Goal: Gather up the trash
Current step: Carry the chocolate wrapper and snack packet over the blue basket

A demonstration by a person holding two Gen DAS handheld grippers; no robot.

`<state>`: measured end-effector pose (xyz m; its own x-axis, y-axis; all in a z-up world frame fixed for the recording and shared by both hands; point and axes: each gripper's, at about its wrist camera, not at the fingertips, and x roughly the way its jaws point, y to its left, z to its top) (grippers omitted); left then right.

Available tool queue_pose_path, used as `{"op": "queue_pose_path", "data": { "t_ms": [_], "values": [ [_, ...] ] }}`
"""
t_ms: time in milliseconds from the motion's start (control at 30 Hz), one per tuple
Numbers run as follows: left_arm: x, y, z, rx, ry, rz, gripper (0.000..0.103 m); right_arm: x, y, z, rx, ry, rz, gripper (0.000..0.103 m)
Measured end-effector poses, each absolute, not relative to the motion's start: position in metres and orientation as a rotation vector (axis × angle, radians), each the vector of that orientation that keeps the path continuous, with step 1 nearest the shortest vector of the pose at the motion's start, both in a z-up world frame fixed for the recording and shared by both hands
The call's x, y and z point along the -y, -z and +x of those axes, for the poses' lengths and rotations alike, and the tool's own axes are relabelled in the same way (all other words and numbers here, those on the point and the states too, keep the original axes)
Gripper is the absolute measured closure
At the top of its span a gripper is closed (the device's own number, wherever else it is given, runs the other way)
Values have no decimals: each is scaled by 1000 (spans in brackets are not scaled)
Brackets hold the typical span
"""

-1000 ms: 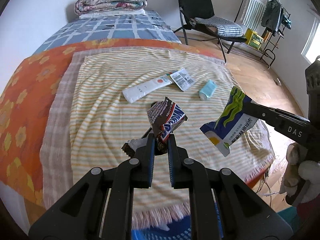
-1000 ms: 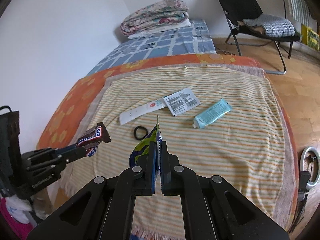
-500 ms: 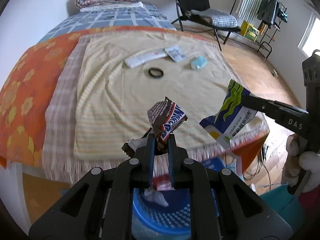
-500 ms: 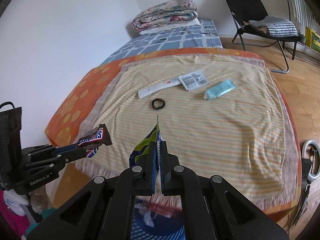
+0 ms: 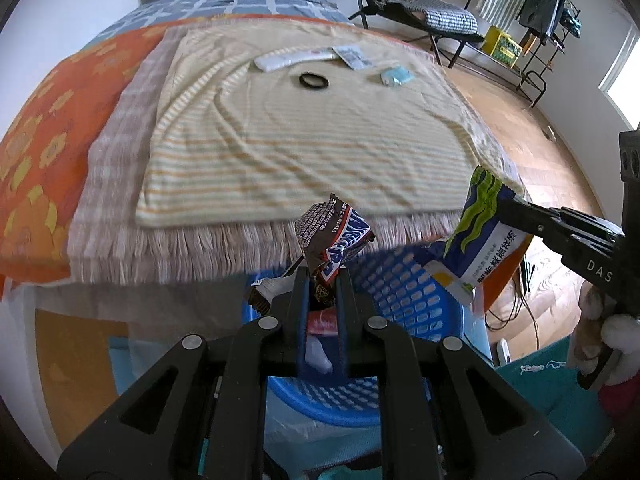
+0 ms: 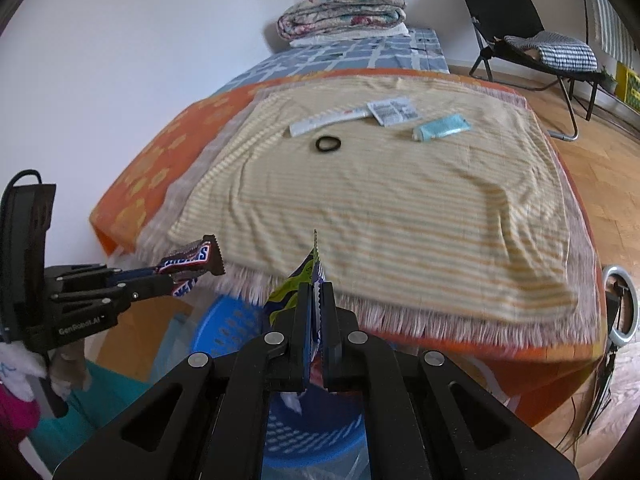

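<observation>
My left gripper (image 5: pixel 323 280) is shut on a brown Snickers wrapper (image 5: pixel 334 240) and holds it above a blue perforated basket (image 5: pixel 404 292) at the foot of the bed. My right gripper (image 6: pixel 316 300) is shut on a green, blue and white snack packet (image 6: pixel 310 276), also over the basket (image 6: pixel 228 320). The packet (image 5: pixel 478 236) shows to the right in the left wrist view; the Snickers wrapper (image 6: pixel 192 258) shows to the left in the right wrist view. The basket holds some trash.
On the striped blanket (image 6: pixel 400 208) lie a white tube (image 6: pixel 324 122), a paper sachet (image 6: pixel 394 110), a light blue tube (image 6: pixel 442 128) and a black hair tie (image 6: pixel 328 144). A folding chair (image 6: pixel 524 40) stands at the back right, folded quilts (image 6: pixel 344 14) at the bed's head.
Both grippers have pulled back from over the bed and lowered past its fringed edge. The blue basket has come into view beneath them. Both still grip their wrappers.
</observation>
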<state>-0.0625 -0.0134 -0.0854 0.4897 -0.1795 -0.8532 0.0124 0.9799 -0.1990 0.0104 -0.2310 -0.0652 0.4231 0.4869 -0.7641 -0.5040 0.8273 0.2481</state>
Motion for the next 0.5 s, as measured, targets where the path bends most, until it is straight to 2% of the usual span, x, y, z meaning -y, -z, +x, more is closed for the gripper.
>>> {"op": "queue_pose_path", "data": {
  "t_ms": [500],
  "values": [
    [31,111,-84,-1127,149,-156,93,238,94,-15,-1008,-620,-27,101]
  ]
}}
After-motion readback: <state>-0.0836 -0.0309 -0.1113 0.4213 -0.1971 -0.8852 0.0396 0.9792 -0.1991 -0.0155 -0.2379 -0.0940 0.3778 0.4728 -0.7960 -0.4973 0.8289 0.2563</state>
